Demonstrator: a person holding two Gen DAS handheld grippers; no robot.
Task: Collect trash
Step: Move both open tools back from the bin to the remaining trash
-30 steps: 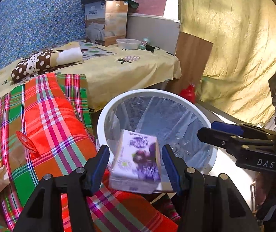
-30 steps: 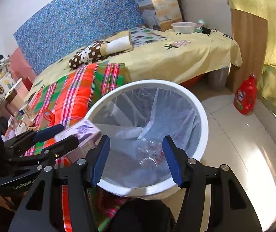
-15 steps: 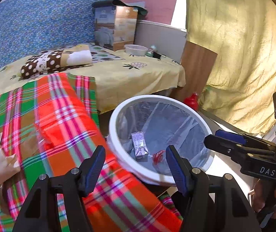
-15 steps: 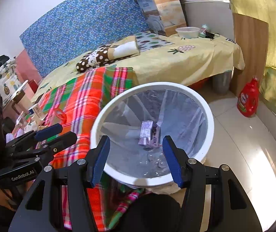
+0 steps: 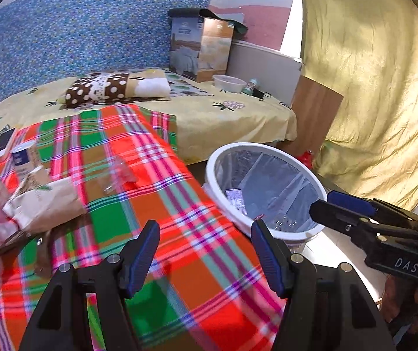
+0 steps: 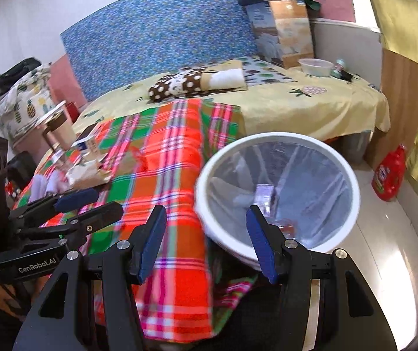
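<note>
A white round bin (image 5: 214, 163) with a clear liner stands on the floor by the bed; it also shows in the right wrist view (image 6: 352, 187). A purple drink carton (image 5: 236, 198) lies inside it, seen also in the right wrist view (image 6: 263, 194). My left gripper (image 5: 206, 251) is open and empty above the plaid cloth (image 5: 138, 175). My right gripper (image 6: 206, 239) is open and empty at the bin's near rim. Crumpled paper trash (image 5: 42, 201) and a clear plastic piece (image 5: 118, 172) lie on the cloth to the left.
A small carton (image 5: 23, 156) and other litter sit at the cloth's left edge. On the bed are a spotted pillow (image 5: 100, 87), a box (image 5: 203, 48) and a plastic bowl (image 5: 229, 83). A red bottle (image 6: 388, 172) stands on the floor by a wooden board (image 6: 399, 108).
My left gripper let go of the purple carton, which dropped into the bin. It then swung left over the plaid cloth. My right gripper shifted left too.
</note>
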